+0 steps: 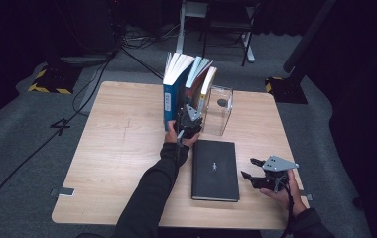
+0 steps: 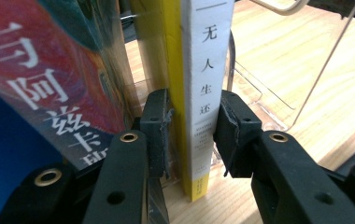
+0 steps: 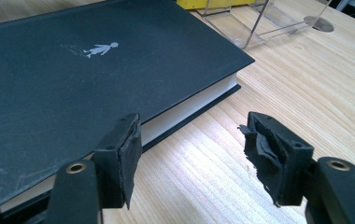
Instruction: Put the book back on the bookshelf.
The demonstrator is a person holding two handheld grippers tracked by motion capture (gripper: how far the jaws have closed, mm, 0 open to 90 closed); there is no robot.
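Against the clear acrylic book stand (image 1: 219,110) at the far middle of the light wooden table (image 1: 122,148), the left gripper (image 2: 192,128) has its jaws clamped on the spine of the thin white-and-yellow paperback book (image 2: 199,88), which stands upright as the row's end book nearest the stand. Beside it lean a red-covered book (image 2: 49,79) and a blue hardback (image 1: 170,101). Nearer than the stand lies a flat black hardcover book (image 1: 215,169); the right gripper (image 3: 192,156) hovers just off its edge, jaws apart and empty.

The grip sits low on the spine, so I judge that pulling could tilt the paperback, topple its leaning neighbours, or knock the stand. Hidden are the row's far ends and the stand's base under the books.
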